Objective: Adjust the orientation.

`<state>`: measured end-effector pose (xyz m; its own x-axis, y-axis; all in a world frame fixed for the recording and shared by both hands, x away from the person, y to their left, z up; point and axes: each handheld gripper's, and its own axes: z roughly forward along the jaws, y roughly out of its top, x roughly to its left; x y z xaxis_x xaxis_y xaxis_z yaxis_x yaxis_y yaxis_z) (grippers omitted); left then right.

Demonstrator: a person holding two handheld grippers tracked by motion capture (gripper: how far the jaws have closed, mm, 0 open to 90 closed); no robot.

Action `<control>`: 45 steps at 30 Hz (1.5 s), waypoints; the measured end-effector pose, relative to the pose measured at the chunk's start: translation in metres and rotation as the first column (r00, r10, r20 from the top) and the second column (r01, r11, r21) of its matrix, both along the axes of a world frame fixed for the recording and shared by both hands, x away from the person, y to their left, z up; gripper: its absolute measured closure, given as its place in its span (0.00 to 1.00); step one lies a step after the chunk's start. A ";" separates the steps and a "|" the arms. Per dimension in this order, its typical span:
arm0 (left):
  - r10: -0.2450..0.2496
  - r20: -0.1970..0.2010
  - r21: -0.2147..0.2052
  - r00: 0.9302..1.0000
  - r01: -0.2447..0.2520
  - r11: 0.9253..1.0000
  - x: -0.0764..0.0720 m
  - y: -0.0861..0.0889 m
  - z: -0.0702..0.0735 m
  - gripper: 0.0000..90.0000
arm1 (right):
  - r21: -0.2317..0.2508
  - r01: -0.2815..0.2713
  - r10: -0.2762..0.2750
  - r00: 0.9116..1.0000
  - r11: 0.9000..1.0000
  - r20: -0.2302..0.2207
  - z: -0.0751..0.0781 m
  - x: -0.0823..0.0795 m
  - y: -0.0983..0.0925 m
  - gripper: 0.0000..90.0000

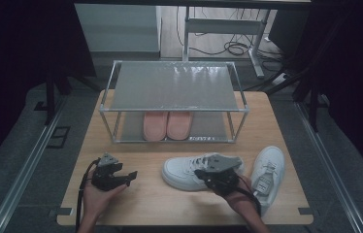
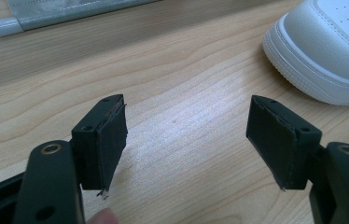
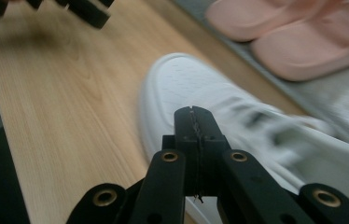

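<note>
Nearest the person, the right gripper [image 1: 207, 175] is held over the near side of a white sneaker [image 1: 189, 171] lying across the table [image 1: 136, 204]. In the right gripper view its jaws are pressed flat together with nothing between them, and the sneaker [image 3: 200, 93] is seen just ahead and slightly beyond the tips. To that gripper's right, a second white sneaker [image 1: 268, 171] is set toe-away, close beside the hand.

The left gripper [image 1: 130, 175] is held low over bare wood, its jaws spread wide and empty; the toe of the first sneaker [image 2: 324, 56] lies ahead and to its right, near but apart.

Farther off, beyond both grippers, a metal shoe rack [image 1: 172, 112] is found, with a pair of pink slippers [image 1: 167, 124] on its lower shelf.

A grasp cannot be made with the right jaws closed: the sneaker would likely be pushed or spun rather than picked up. The neighbouring sneaker could also be knocked by the right hand.
</note>
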<state>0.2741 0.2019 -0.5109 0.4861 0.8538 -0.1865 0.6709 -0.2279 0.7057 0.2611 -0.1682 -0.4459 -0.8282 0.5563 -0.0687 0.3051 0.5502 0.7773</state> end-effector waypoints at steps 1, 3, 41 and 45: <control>0.000 -0.001 0.001 1.000 0.000 1.000 0.000 0.000 0.000 0.33 | 0.008 0.018 -0.018 1.000 1.000 0.007 0.004 -0.001 -0.009 1.00; -0.001 -0.002 0.003 1.000 0.001 1.000 0.000 -0.001 0.000 0.33 | 0.009 0.049 -0.049 0.999 0.999 0.011 0.009 -0.001 -0.026 1.00; 0.018 0.015 0.001 1.000 -0.018 1.000 -0.001 -0.002 0.001 0.33 | -0.123 0.110 -0.121 0.989 0.986 -0.083 0.003 0.021 -0.070 1.00; 0.018 0.014 -0.001 1.000 -0.018 1.000 0.000 -0.002 0.000 0.33 | -0.158 0.122 -0.137 0.987 0.980 -0.088 -0.003 0.025 -0.064 1.00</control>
<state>0.2737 0.1997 -0.5105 0.4730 0.8623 -0.1806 0.6651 -0.2151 0.7150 0.2861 -0.2320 -0.4485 -0.7568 0.6485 -0.0824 0.4522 0.6104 0.6504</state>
